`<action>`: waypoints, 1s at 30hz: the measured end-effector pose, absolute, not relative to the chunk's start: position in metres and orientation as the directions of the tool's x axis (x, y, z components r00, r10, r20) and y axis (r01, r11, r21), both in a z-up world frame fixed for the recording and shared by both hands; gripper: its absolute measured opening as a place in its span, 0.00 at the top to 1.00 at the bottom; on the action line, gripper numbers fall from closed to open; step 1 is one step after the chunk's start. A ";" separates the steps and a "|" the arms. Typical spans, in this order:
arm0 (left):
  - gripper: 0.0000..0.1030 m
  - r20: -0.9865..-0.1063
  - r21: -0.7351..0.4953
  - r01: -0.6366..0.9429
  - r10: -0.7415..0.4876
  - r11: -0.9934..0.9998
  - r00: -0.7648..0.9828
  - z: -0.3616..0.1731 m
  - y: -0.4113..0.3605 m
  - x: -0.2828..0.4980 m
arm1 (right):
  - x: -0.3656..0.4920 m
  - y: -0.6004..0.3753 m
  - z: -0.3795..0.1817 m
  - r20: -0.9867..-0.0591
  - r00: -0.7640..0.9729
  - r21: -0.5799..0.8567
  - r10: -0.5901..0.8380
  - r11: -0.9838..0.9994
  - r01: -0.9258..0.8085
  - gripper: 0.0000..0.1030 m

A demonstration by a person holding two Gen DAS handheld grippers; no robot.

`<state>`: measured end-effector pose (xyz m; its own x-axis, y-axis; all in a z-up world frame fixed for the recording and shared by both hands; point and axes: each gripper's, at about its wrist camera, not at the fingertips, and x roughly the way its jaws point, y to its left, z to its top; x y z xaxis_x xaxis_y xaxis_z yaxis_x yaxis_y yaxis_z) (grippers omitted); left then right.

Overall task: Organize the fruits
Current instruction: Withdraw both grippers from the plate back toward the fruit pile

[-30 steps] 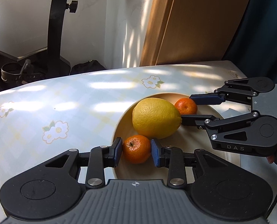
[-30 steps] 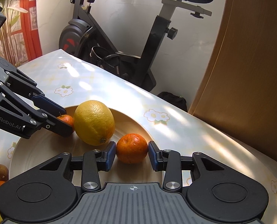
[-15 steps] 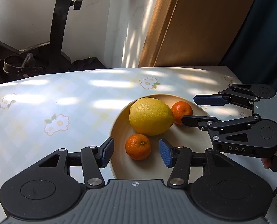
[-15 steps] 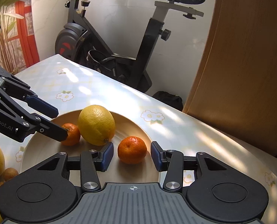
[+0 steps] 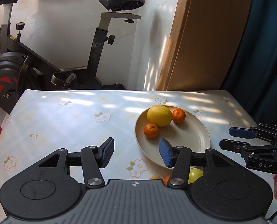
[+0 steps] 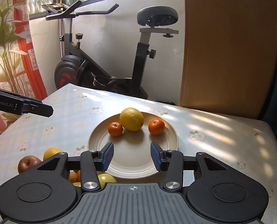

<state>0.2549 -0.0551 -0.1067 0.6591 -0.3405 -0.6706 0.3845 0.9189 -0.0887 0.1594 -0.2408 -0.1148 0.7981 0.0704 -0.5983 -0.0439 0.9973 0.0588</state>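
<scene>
Fruit [image 6: 29, 163] lies beside the plate [image 6: 168, 140] under both grippers, left [image 5: 136, 154] and right [image 6: 132, 155], fingers wide.

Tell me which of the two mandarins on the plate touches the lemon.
In the right wrist view, the left mandarin touches the lemon. The right mandarin sits apart on the plate.

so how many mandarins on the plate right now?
2. One mandarin sits left of the lemon, the other mandarin right of it, all on the plate. More orange fruit lies off the plate, partly hidden behind the right gripper.
</scene>
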 end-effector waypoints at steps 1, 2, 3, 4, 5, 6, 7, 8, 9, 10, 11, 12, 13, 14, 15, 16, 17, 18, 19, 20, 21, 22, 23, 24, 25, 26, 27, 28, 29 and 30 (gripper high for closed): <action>0.46 -0.662 -0.079 0.377 -0.332 0.923 0.672 -0.102 -0.049 0.250 | 0.153 -0.236 -0.112 -0.593 0.802 0.064 0.069 0.997 -0.039 0.60; 0.46 -0.655 -0.078 0.367 -0.325 0.927 0.682 -0.098 -0.043 0.245 | 0.148 -0.231 -0.110 -0.590 0.805 0.068 0.068 0.997 -0.034 0.60; 0.46 -0.652 -0.082 0.356 -0.320 0.931 0.687 -0.094 -0.038 0.242 | 0.143 -0.226 -0.108 -0.587 0.807 0.072 0.068 0.997 -0.031 0.60; 0.46 -0.646 -0.089 0.344 -0.317 0.935 0.694 -0.091 -0.031 0.234 | 0.138 -0.219 -0.105 -0.585 0.808 0.073 0.068 0.997 -0.031 0.60; 0.46 -0.641 -0.090 0.337 -0.314 0.937 0.701 -0.088 -0.026 0.228 | 0.135 -0.212 -0.103 -0.583 0.810 0.073 0.071 0.997 -0.035 0.60; 0.46 -0.635 -0.083 0.332 -0.307 0.940 0.709 -0.085 -0.022 0.223 | 0.132 -0.207 -0.101 -0.580 0.811 0.073 0.074 0.997 -0.039 0.60; 0.46 -0.630 -0.076 0.330 -0.302 0.941 0.716 -0.083 -0.018 0.218 | 0.129 -0.202 -0.099 -0.578 0.813 0.074 0.077 0.996 -0.042 0.60; 0.46 -0.627 -0.069 0.330 -0.298 0.942 0.720 -0.082 -0.016 0.213 | 0.125 -0.197 -0.097 -0.576 0.813 0.077 0.080 0.996 -0.043 0.60; 0.46 -0.625 -0.061 0.330 -0.293 0.942 0.723 -0.082 -0.015 0.208 | 0.123 -0.193 -0.097 -0.577 0.813 0.079 0.082 0.996 -0.044 0.60; 0.46 -0.625 -0.055 0.329 -0.290 0.943 0.725 -0.082 -0.013 0.204 | 0.122 -0.190 -0.096 -0.577 0.812 0.082 0.084 0.996 -0.044 0.60; 0.46 -0.625 -0.051 0.329 -0.287 0.943 0.726 -0.083 -0.011 0.201 | 0.120 -0.187 -0.097 -0.580 0.810 0.084 0.085 0.995 -0.045 0.61; 0.46 -0.627 -0.049 0.328 -0.284 0.944 0.725 -0.085 -0.010 0.199 | 0.117 -0.183 -0.098 -0.583 0.808 0.081 0.085 0.996 -0.047 0.61; 0.46 -0.629 -0.048 0.326 -0.282 0.944 0.725 -0.087 -0.009 0.197 | 0.115 -0.180 -0.099 -0.586 0.806 0.078 0.084 0.996 -0.047 0.60; 0.46 -0.629 -0.049 0.325 -0.282 0.944 0.725 -0.089 -0.007 0.195 | 0.114 -0.178 -0.101 -0.591 0.803 0.077 0.083 0.996 -0.047 0.60; 0.46 -0.628 -0.051 0.325 -0.284 0.944 0.724 -0.090 -0.006 0.194 | 0.114 -0.176 -0.104 -0.595 0.799 0.078 0.083 0.996 -0.045 0.60; 0.46 -0.629 -0.055 0.325 -0.285 0.944 0.723 -0.092 -0.004 0.193 | 0.115 -0.175 -0.107 -0.601 0.795 0.081 0.083 0.996 -0.043 0.61; 0.46 -0.631 -0.060 0.322 -0.286 0.945 0.721 -0.094 -0.003 0.194 | 0.115 -0.175 -0.110 -0.608 0.790 0.084 0.084 0.996 -0.041 0.60; 0.46 -0.632 -0.066 0.320 -0.287 0.945 0.719 -0.096 -0.001 0.194 | 0.116 -0.175 -0.113 -0.614 0.785 0.086 0.084 0.996 -0.039 0.60; 0.46 -0.635 -0.073 0.317 -0.289 0.946 0.716 -0.098 0.000 0.195 | 0.116 -0.174 -0.117 -0.620 0.780 0.086 0.084 0.996 -0.040 0.60; 0.46 -0.638 -0.079 0.315 -0.291 0.946 0.713 -0.101 0.001 0.195 | 0.116 -0.174 -0.120 -0.626 0.775 0.084 0.084 0.996 -0.040 0.60; 0.46 -0.641 -0.082 0.315 -0.292 0.946 0.710 -0.103 0.001 0.197 | 0.117 -0.175 -0.124 -0.633 0.770 0.083 0.084 0.996 -0.040 0.60; 0.46 -0.645 -0.086 0.314 -0.292 0.946 0.706 -0.107 0.001 0.197 | 0.117 -0.176 -0.129 -0.640 0.764 0.085 0.084 0.996 -0.038 0.60; 0.46 -0.651 -0.090 0.314 -0.295 0.945 0.700 -0.110 0.000 0.199 | 0.118 -0.178 -0.133 -0.647 0.757 0.090 0.085 0.995 -0.035 0.60; 0.46 -0.656 -0.094 0.317 -0.298 0.944 0.693 -0.114 0.000 0.200 | 0.119 -0.179 -0.137 -0.654 0.751 0.094 0.086 0.995 -0.032 0.60; 0.46 -0.661 -0.099 0.318 -0.301 0.943 0.687 -0.117 -0.001 0.201 | 0.120 -0.180 -0.141 -0.661 0.745 0.096 0.086 0.995 -0.030 0.60; 0.46 -0.666 -0.104 0.320 -0.304 0.942 0.681 -0.121 -0.002 0.203 | 0.121 -0.181 -0.145 -0.668 0.739 0.094 0.086 0.995 -0.030 0.61; 0.46 -0.671 -0.109 0.321 -0.308 0.941 0.675 -0.124 -0.002 0.204 | 0.122 -0.181 -0.149 -0.675 0.733 0.093 0.087 0.995 -0.032 0.60; 0.46 -0.677 -0.114 0.321 -0.310 0.940 0.667 -0.129 -0.003 0.205 | 0.123 -0.181 -0.152 -0.680 0.728 0.095 0.089 0.995 -0.034 0.61; 0.46 -0.683 -0.117 0.321 -0.311 0.940 0.661 -0.132 -0.003 0.207 | 0.123 -0.181 -0.155 -0.683 0.725 0.096 0.093 0.995 -0.037 0.61; 0.46 -0.688 -0.119 0.319 -0.310 0.940 0.656 -0.135 -0.004 0.208 | 0.124 -0.181 -0.157 -0.686 0.721 0.099 0.099 0.994 -0.042 0.61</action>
<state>0.2080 -0.0035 -0.1346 0.6560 -0.3096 -0.6883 0.3190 0.9403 -0.1189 0.1238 -0.1808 -0.1574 0.7207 0.0993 -0.6861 -0.0423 0.9941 0.0995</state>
